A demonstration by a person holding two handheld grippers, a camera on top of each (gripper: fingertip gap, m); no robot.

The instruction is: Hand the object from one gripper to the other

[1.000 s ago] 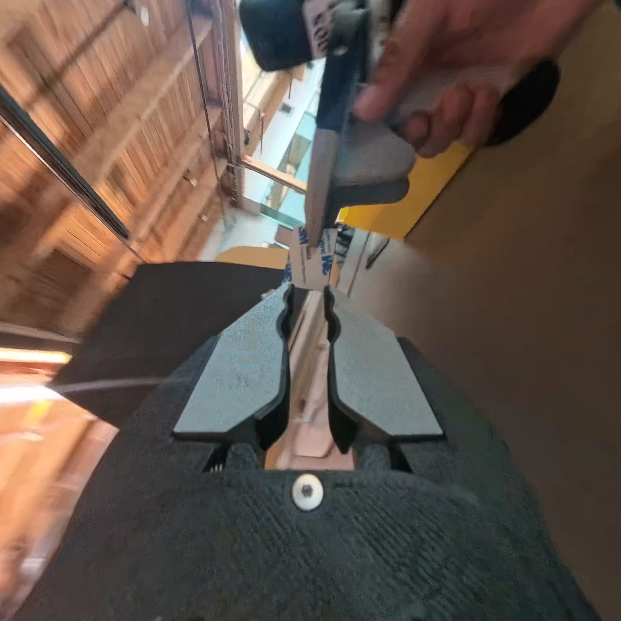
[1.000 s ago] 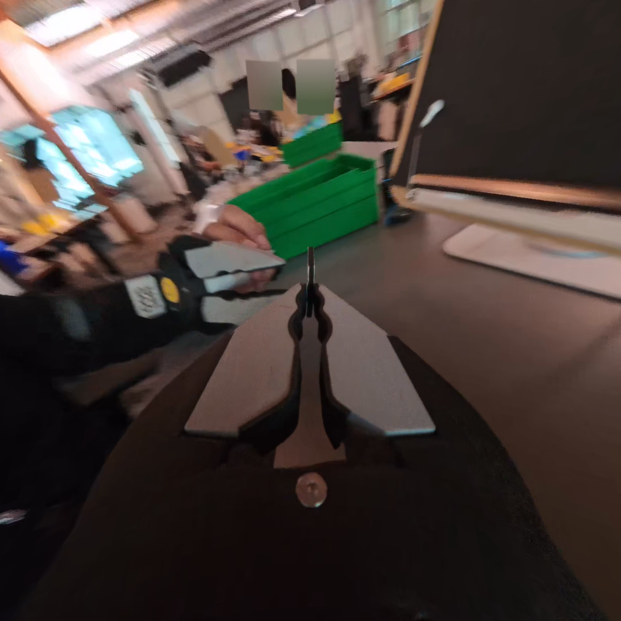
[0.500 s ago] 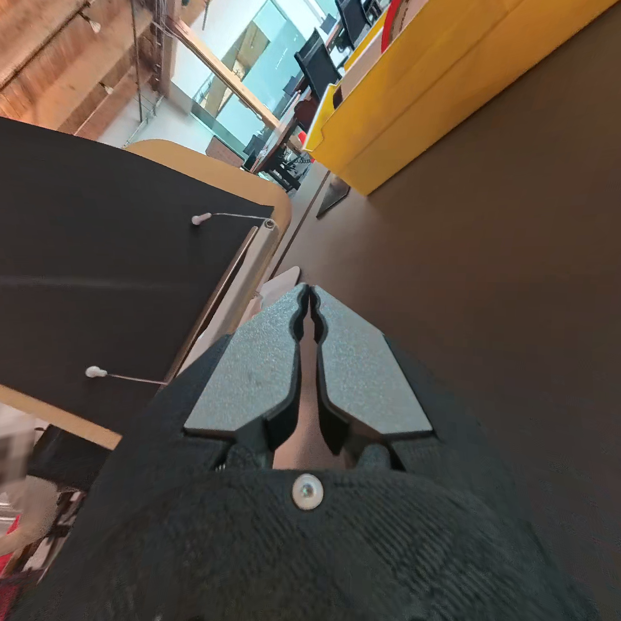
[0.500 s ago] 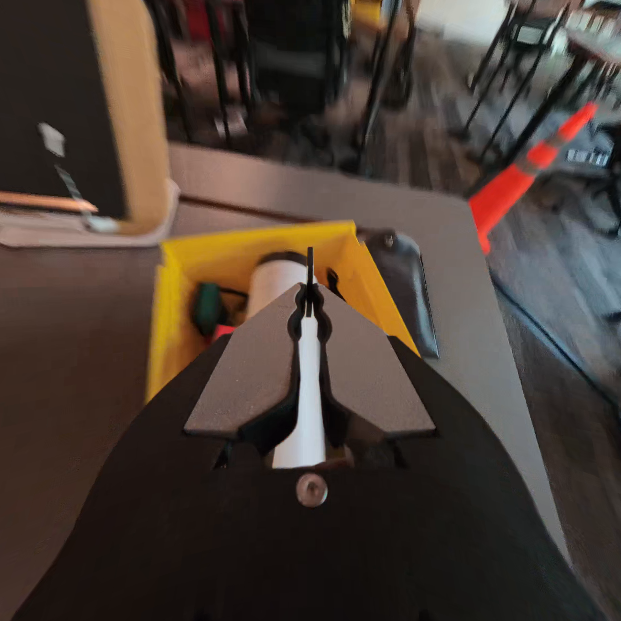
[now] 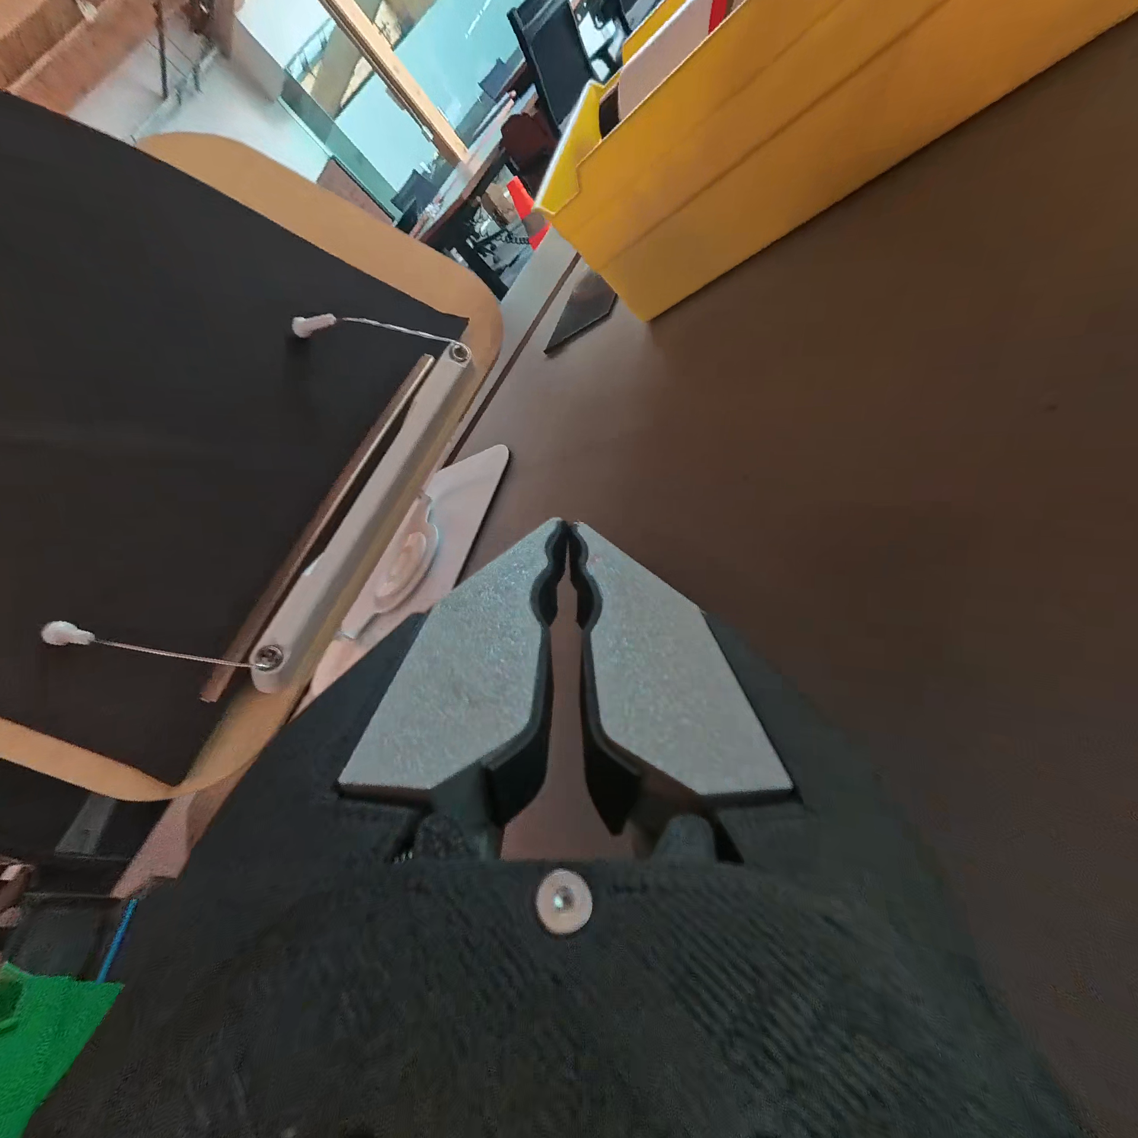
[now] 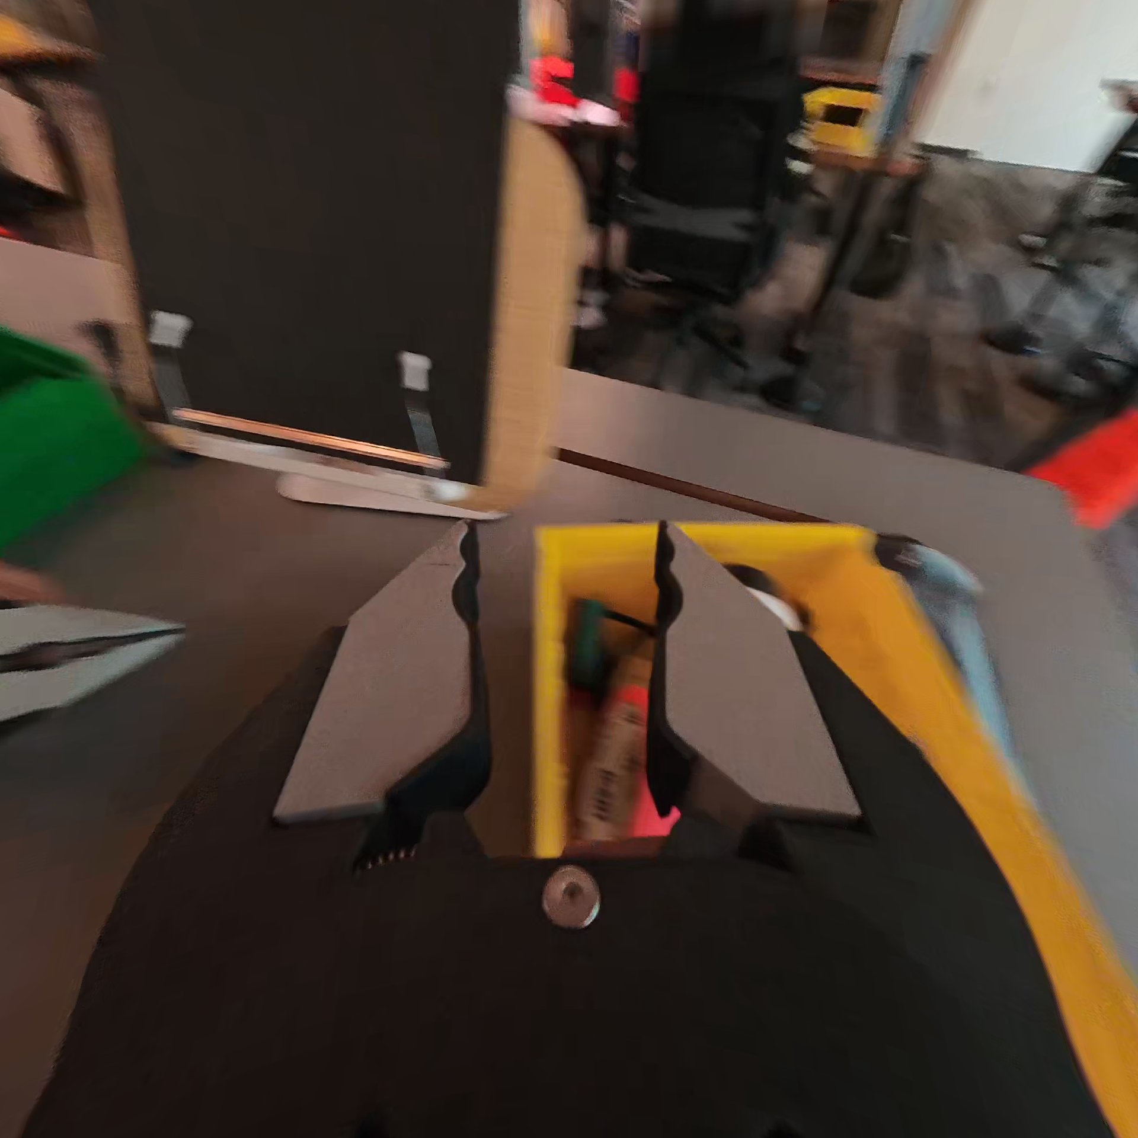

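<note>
Handover apparently done: right gripper (image 6: 563, 532) gapes empty above yellow bin (image 6: 862, 622), left gripper (image 5: 569, 528) pinched closed, holding nothing visible.

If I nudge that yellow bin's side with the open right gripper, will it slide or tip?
The yellow bin looks low, long and flat-based on the smooth table, so it would probably slide rather than tip. Several items lie inside, adding some weight. The right gripper is open above it.
</note>
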